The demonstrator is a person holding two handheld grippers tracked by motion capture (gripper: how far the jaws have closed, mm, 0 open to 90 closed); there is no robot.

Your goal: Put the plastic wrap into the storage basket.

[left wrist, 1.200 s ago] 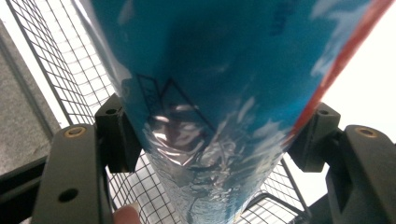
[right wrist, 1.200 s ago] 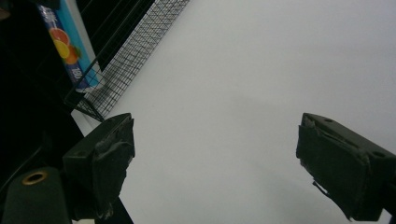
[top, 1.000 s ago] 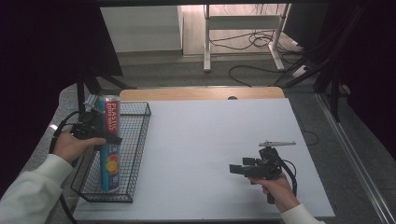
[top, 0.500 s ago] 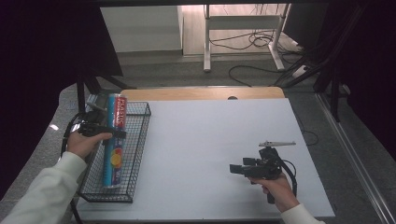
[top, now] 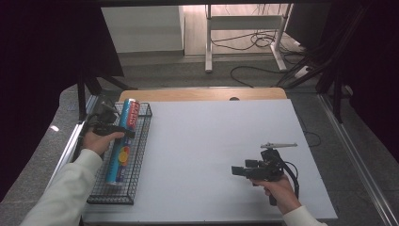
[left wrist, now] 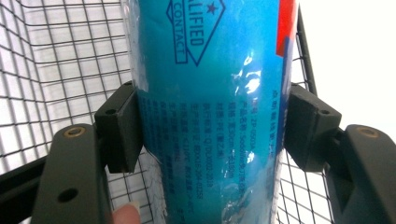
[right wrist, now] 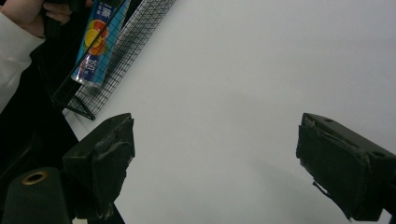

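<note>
- At the left of the high view, the left gripper (top: 123, 132) reaches over a black wire basket (top: 139, 155) standing on the left edge of the white desk (top: 211, 141).
- In that basket lies a long blue roll (top: 121, 143) with a red end at its far tip; it runs lengthwise, and its far end sits higher than its near end — tilted up toward the top of the frame.
- In the left gripper view the two black fingers (left wrist: 119, 126) are clamped on the roll (left wrist: 210, 102), one pad pressed to each side of its glossy blue wrapper; basket mesh (left wrist: 56, 60) shows behind and a fingertip peeks in at the bottom edge.
- The left hand (top: 98, 141) holds its gripper just left of the roll, a white sleeve (top: 66, 193) trailing to the lower left corner.
- At the lower right of the high view the right gripper (top: 236, 170) sits low over bare desk, well apart from the basket, held by the right hand (top: 278, 188).
- In the right gripper view its fingers (right wrist: 105, 158) stand wide apart with nothing between them — only white desk (right wrist: 233, 93); the basket (right wrist: 121, 51) and roll (right wrist: 95, 46) show in the upper left corner.
</note>
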